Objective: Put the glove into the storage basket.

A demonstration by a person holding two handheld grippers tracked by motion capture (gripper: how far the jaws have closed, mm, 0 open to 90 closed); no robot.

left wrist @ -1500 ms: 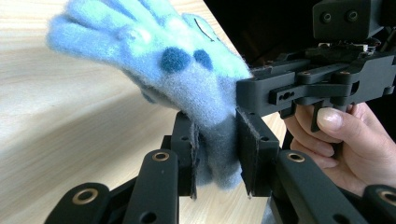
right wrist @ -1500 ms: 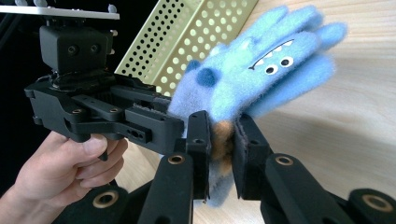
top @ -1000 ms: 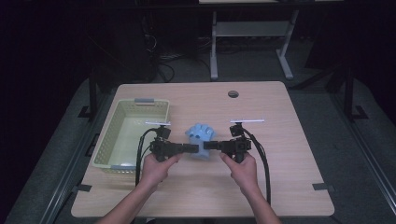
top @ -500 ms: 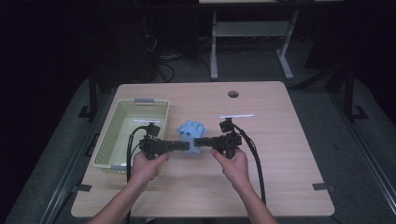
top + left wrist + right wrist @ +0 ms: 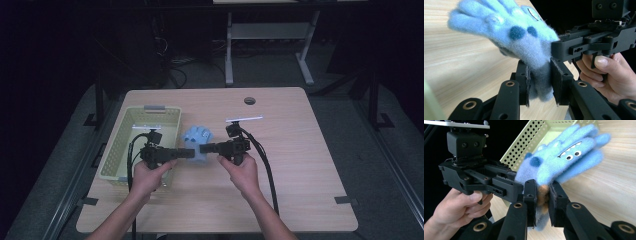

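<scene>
One fuzzy blue glove (image 5: 197,141) with a monster face hangs just above the wooden desk (image 5: 300,165), held between two claws that meet at its cuff near the desk's middle. The left claw (image 5: 189,153) comes in from the left, the right claw (image 5: 204,148) from the right, each gripped by one of the person's hands. In the left gripper view the left claw (image 5: 540,83) has its jaws narrowed on the glove's (image 5: 524,37) grey-blue cuff, with the fabric pinched between the pads; the other gripper's body and the right hand (image 5: 606,75) sit just beyond. In the right gripper view the right claw (image 5: 542,202) is likewise clamped on the cuff of the glove (image 5: 564,160), whose fingers point up and away, with the left hand (image 5: 461,207) and its gripper close at the left.

One pale green perforated basket (image 5: 122,145) lies along the desk's left edge, just beside the left gripper and close to the glove; its near corner is behind the left hand (image 5: 150,175). A single round cable hole (image 5: 249,100) sits near the far edge. The desk's right half and near strip are bare wood. Two black cables trail from the grippers toward the person. Beyond the desk, on the dark floor, stands a metal frame (image 5: 270,40).
</scene>
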